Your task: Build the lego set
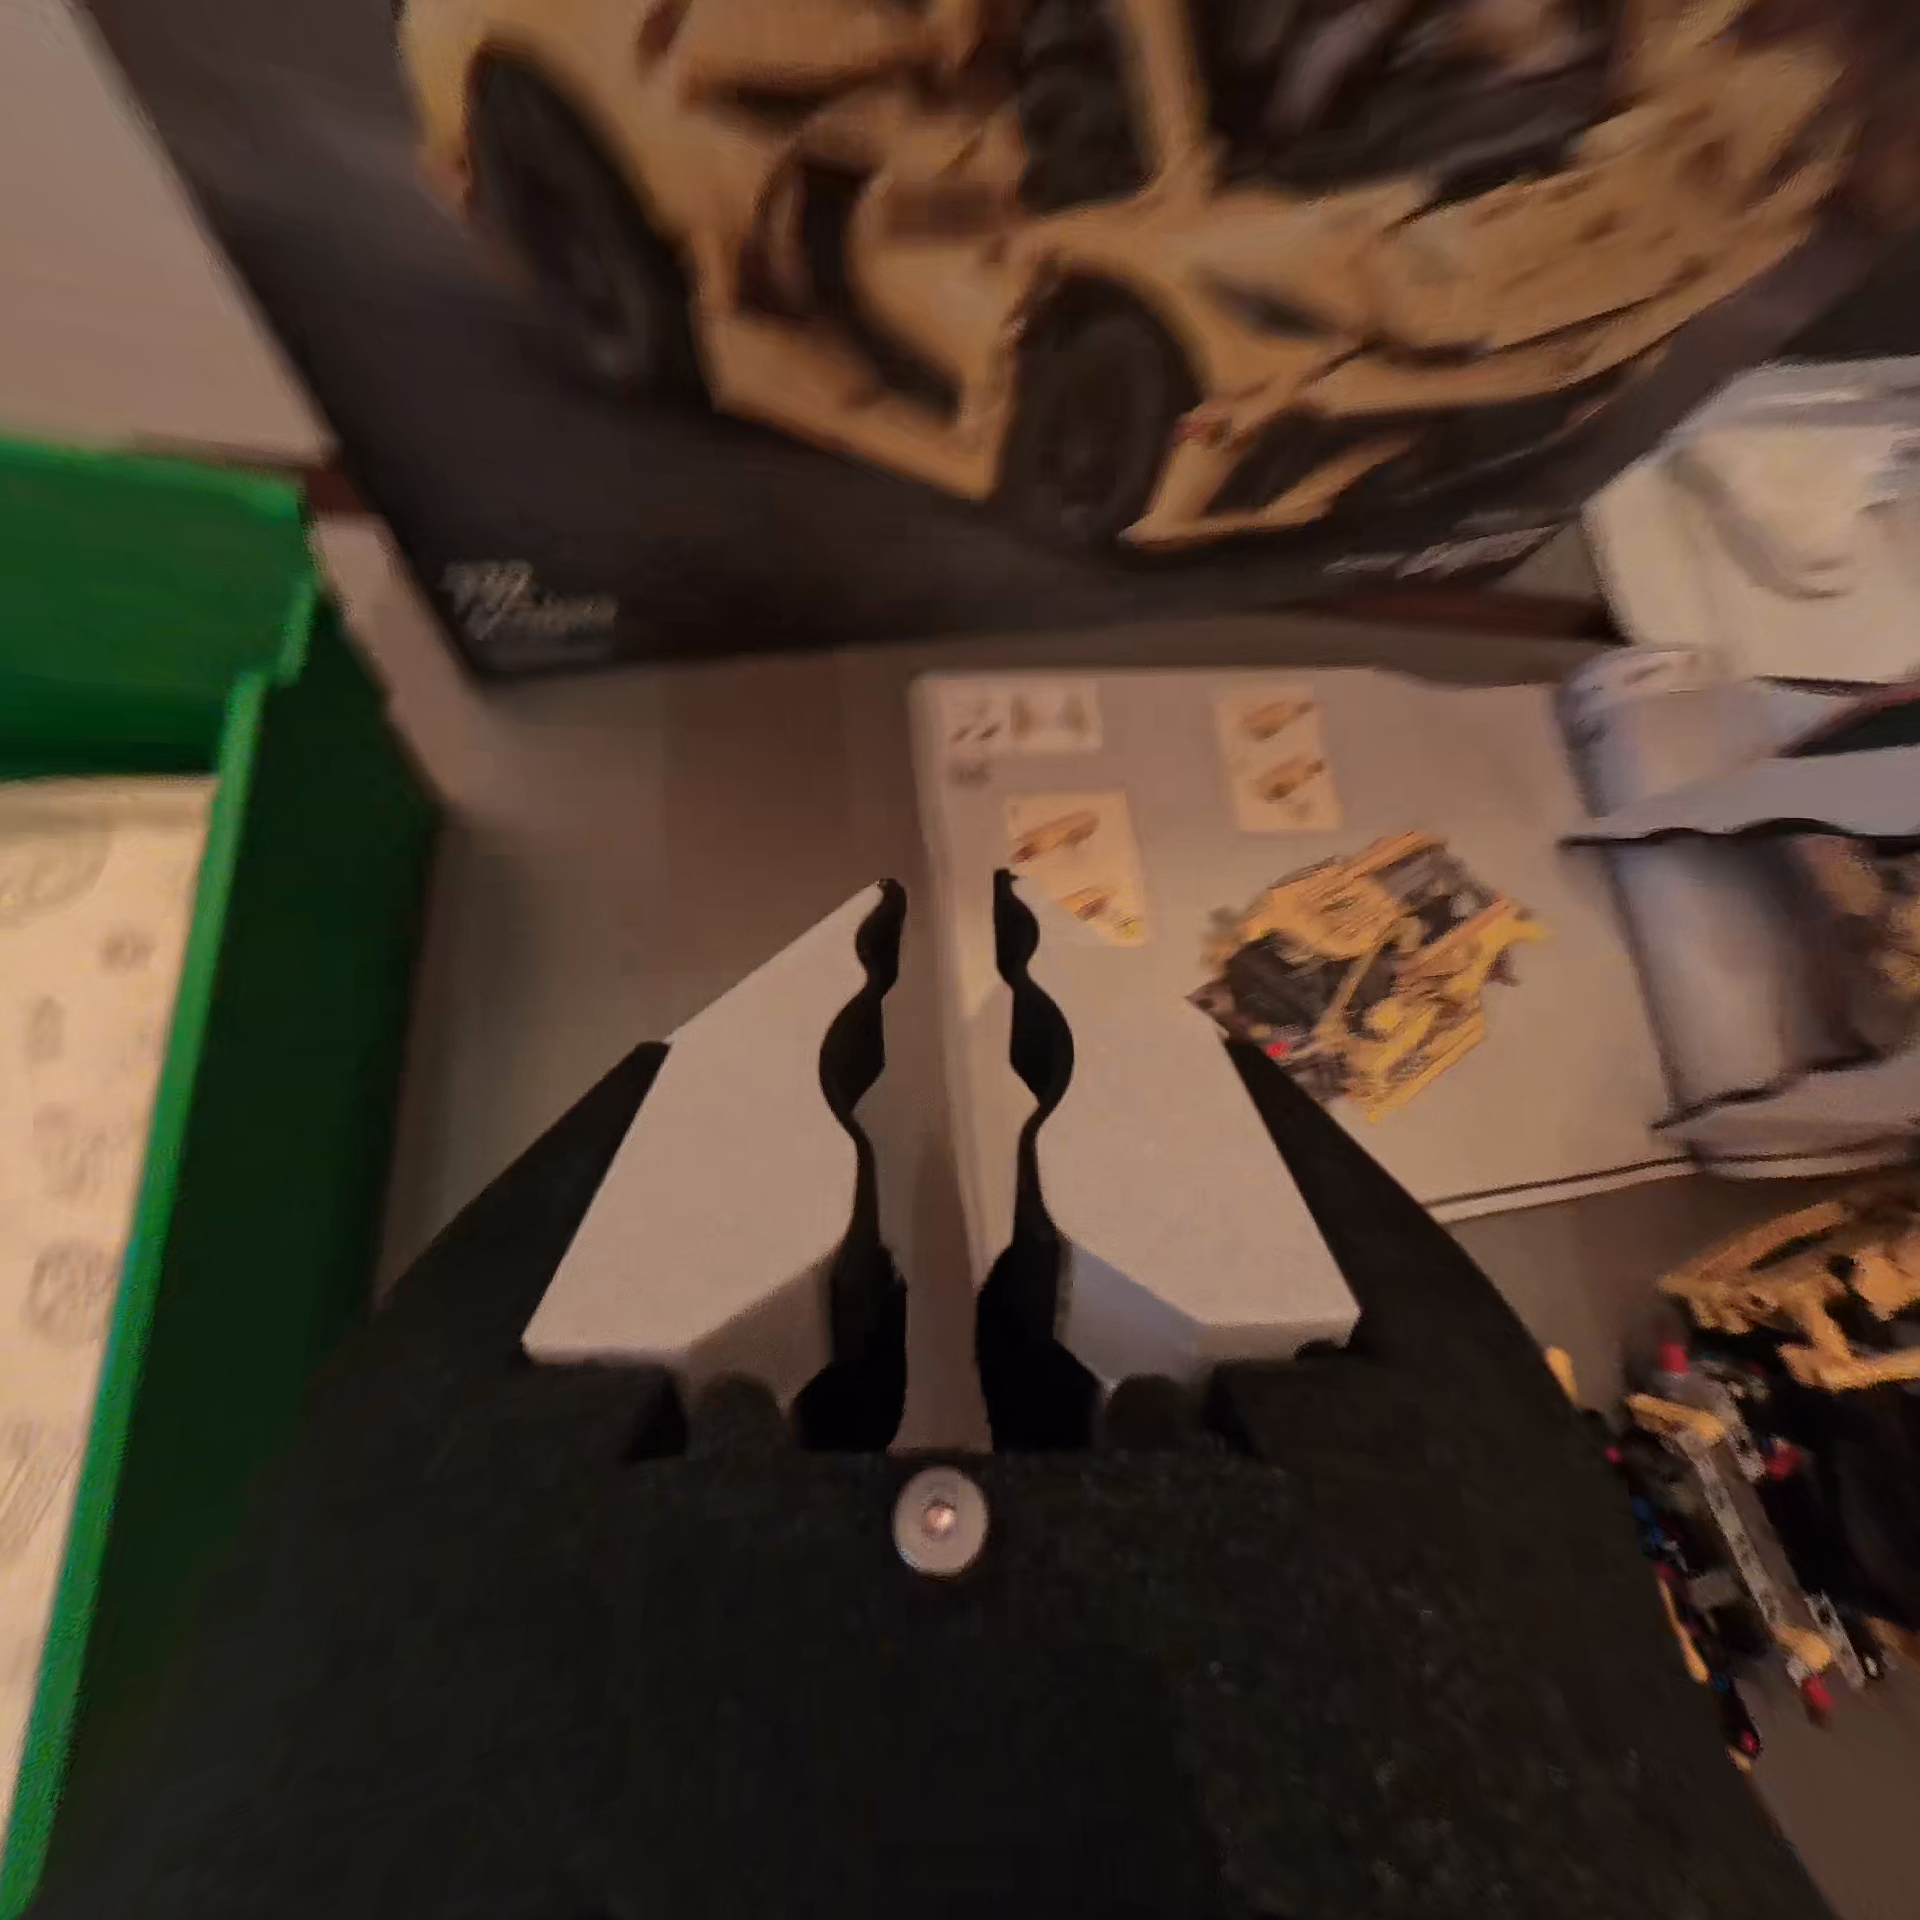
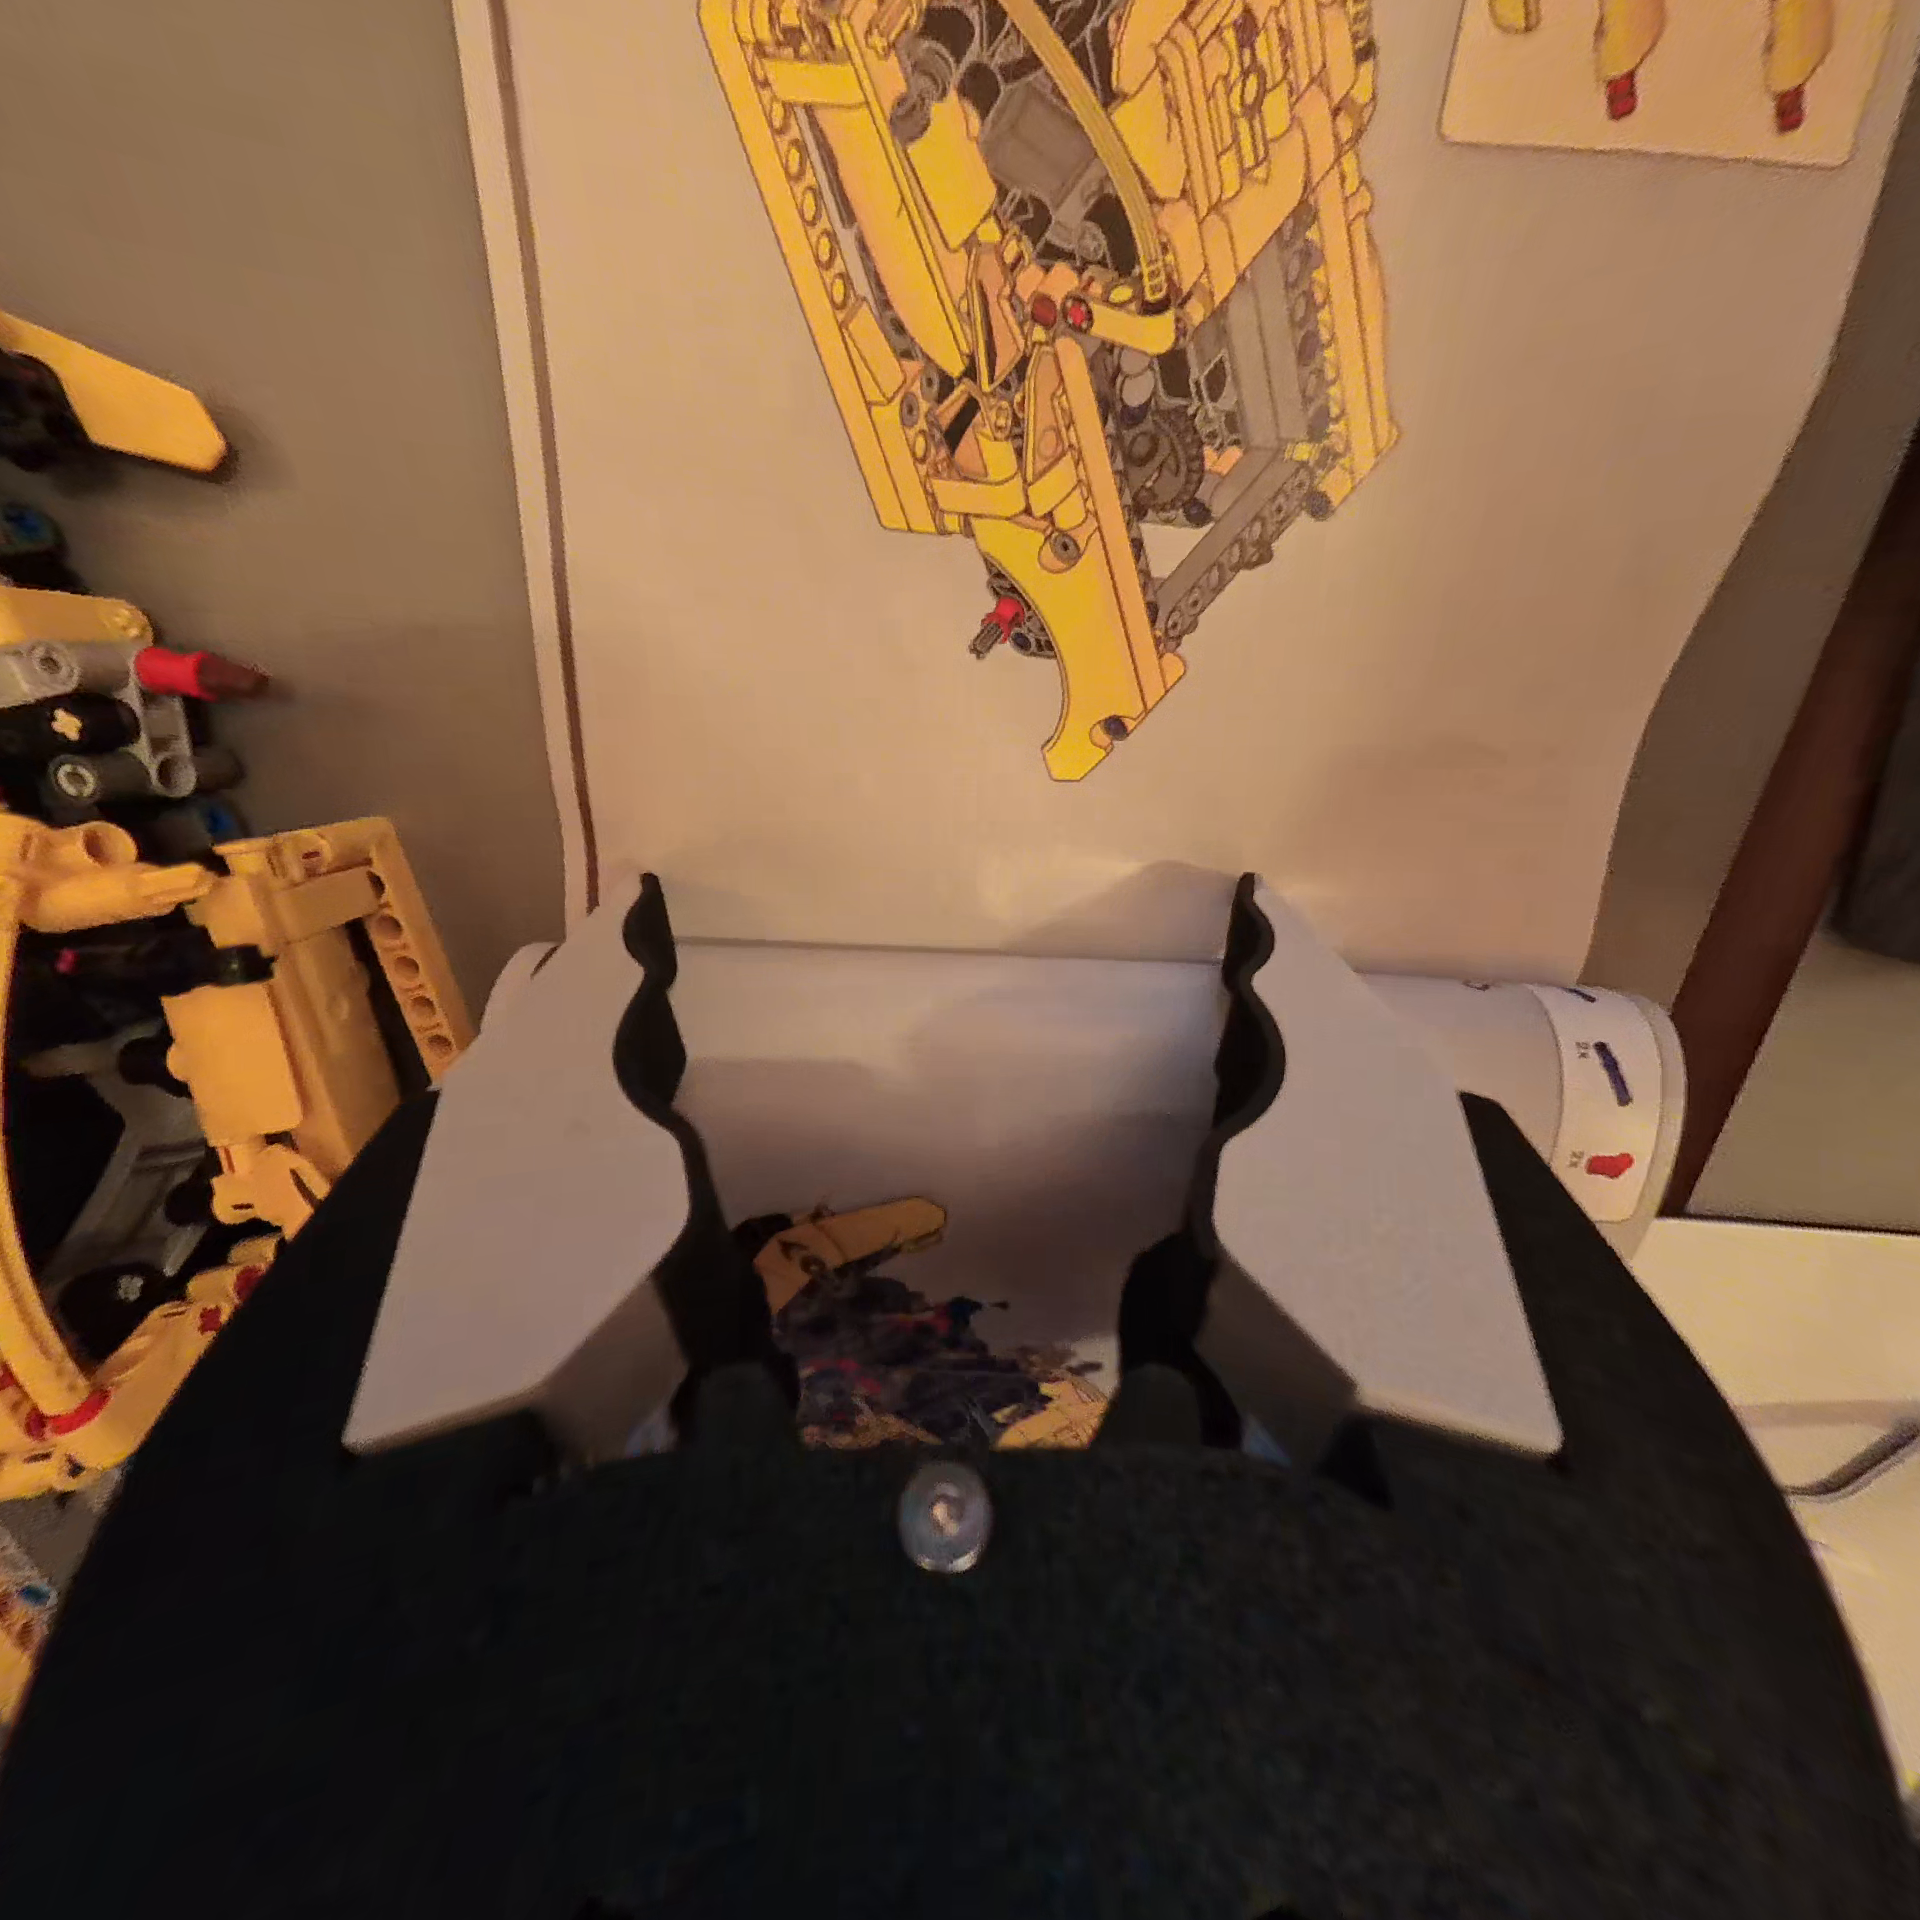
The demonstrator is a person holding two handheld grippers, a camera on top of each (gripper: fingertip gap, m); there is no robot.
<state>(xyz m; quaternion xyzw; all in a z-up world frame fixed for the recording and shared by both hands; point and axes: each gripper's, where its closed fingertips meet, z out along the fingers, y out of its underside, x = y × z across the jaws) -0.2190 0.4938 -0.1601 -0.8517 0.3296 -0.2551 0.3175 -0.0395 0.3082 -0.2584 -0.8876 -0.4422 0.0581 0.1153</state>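
Surface (image 1: 665, 790) bare between green box (image 1: 260, 935) and manual (image 1: 1455, 935); left tool (image 1: 945, 883) nearly closed, empty; right tool (image 2: 945, 894) wide apart over manual, model (image 2: 208, 987) cut off left.

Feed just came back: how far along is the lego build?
Done: a partly built yellow model sits beside the open instruction booklet. In hand: nothing; left gripper nearly closed, right gripper open over the booklet. Left: the booklet's drawing looks fuller than the model.

The right tongs (image 2: 948, 904) stand spread wide and empty above the open instruction booklet (image 2: 831, 810), whose lower pages curl up between the fingers. The partly built yellow model (image 2: 208, 1039) sits on the grey surface (image 2: 312, 520) to the left, just beside the booklet.
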